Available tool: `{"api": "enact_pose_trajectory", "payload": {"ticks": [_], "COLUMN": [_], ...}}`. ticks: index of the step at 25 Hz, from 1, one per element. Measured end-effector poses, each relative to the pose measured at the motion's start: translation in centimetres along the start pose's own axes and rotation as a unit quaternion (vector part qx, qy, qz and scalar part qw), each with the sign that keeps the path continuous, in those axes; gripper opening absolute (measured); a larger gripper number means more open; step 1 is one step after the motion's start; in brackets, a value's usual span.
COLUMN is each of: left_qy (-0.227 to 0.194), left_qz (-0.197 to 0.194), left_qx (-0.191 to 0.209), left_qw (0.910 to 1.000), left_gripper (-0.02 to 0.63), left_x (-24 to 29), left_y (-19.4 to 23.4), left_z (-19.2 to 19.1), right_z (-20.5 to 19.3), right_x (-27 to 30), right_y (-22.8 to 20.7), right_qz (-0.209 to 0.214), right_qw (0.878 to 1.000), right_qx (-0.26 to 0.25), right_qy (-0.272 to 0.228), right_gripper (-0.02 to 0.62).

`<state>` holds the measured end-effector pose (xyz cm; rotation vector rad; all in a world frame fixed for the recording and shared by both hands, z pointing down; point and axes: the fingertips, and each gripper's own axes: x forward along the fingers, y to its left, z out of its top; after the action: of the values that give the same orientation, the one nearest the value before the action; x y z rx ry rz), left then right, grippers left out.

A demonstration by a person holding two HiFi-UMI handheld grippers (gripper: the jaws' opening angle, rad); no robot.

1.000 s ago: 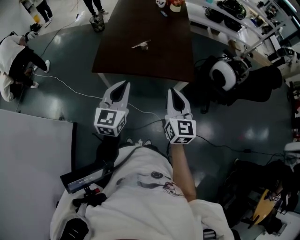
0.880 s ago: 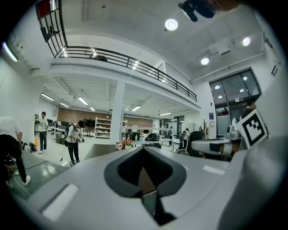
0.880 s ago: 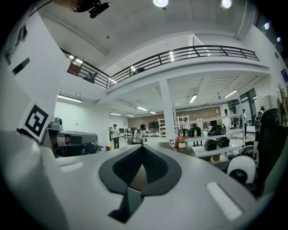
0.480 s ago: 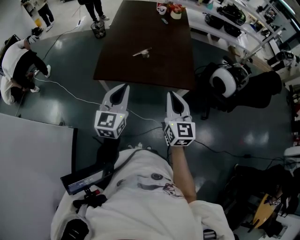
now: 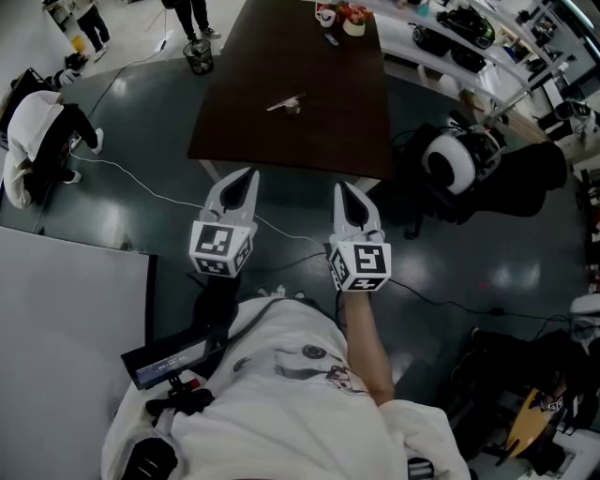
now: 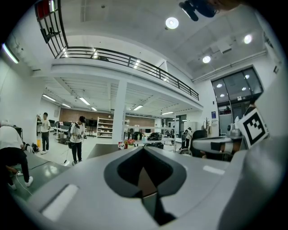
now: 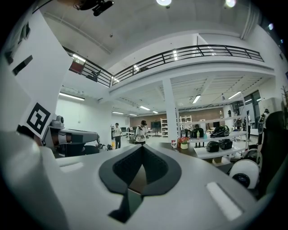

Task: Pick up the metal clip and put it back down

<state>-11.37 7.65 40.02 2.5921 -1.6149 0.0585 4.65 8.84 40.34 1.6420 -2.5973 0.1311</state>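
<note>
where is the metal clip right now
Head view, upper middle: the metal clip lies on the dark table, left of its centre.

The left gripper (image 5: 249,174) and right gripper (image 5: 343,187) are white plastic with black pads inside, with a black-and-white marker cube (image 5: 221,247) behind each. The wearer's got a white short-sleeve tee (image 5: 272,403) with a small print.

The dark table (image 5: 291,141) is cut off by the top edge at its far end; the metal clip (image 5: 284,103) near the table's middle is too small to show its form; beyond the table's far left corner a standing person (image 5: 192,14) shows legs only.
</note>
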Motion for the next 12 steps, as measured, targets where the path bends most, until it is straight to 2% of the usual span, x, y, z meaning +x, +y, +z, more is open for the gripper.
{"api": "enact_pose_trajectory", "payload": {"ticks": [12], "left_qy": [0.001], "left_qz": [0.006], "left_qx": [0.002], "left_qw": [1.0], "left_gripper": [-0.003], "left_x": [-0.2], "left_y": [0.41], "left_z": [-0.11], "right_z": [-0.36], "right_x": [0.12], "right_y": [0.08], "right_qz": [-0.002], "right_qw": [1.0], "right_qx": [0.002], "right_qy": [0.002], "right_gripper": [-0.002]}}
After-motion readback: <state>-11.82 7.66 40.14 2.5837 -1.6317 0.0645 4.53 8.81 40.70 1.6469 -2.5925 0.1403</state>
